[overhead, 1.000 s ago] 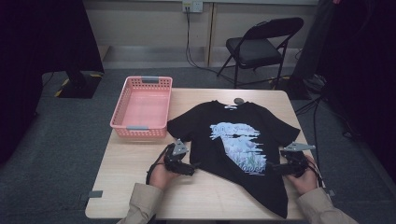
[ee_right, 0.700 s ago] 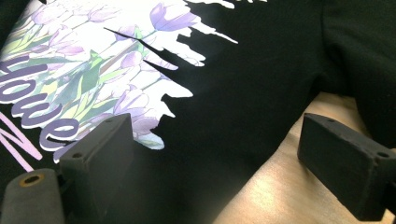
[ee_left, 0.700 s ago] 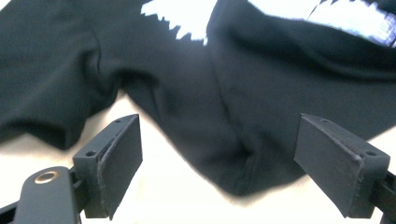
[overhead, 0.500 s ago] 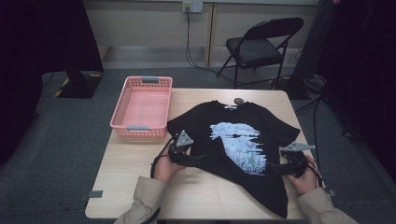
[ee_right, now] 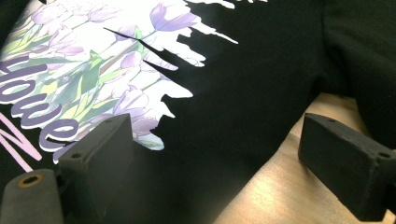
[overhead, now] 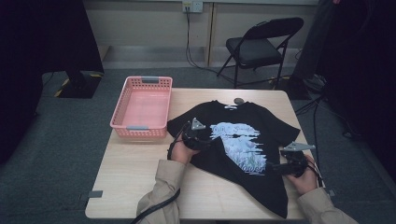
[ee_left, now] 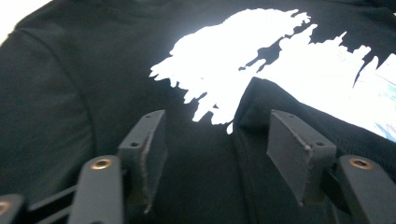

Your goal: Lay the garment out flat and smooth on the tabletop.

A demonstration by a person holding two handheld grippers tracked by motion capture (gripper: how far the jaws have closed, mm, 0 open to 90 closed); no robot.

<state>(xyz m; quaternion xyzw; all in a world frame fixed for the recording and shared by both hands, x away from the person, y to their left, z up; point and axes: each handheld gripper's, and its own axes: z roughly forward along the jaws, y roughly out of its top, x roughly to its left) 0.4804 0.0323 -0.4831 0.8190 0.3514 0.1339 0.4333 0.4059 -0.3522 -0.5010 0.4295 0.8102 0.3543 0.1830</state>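
A black T-shirt (overhead: 261,130) with a pale flower print lies spread on the wooden table (overhead: 135,186), print up. My left gripper (overhead: 209,140) rests over the shirt's left half, pointing right. In the left gripper view its jaws (ee_left: 215,126) have just been closing; a raised fold of black fabric (ee_left: 252,107) stands between them, close to the right pad, with a gap at the left pad. My right gripper (overhead: 272,168) sits at the shirt's lower right side, pointing left. Its jaws (ee_right: 215,135) are wide open, straddling the shirt's edge (ee_right: 243,116) and bare wood.
A pink plastic basket (overhead: 122,100), holding nothing, stands on the table's far left corner. A small grey round thing (overhead: 238,100) lies by the shirt's collar. A black folding chair (overhead: 261,46) stands beyond the table. Bare wood stretches along the near left.
My left gripper has moved right from the shirt's left edge onto the shirt, and the fabric there has bunched toward the print. The right gripper has stayed put.
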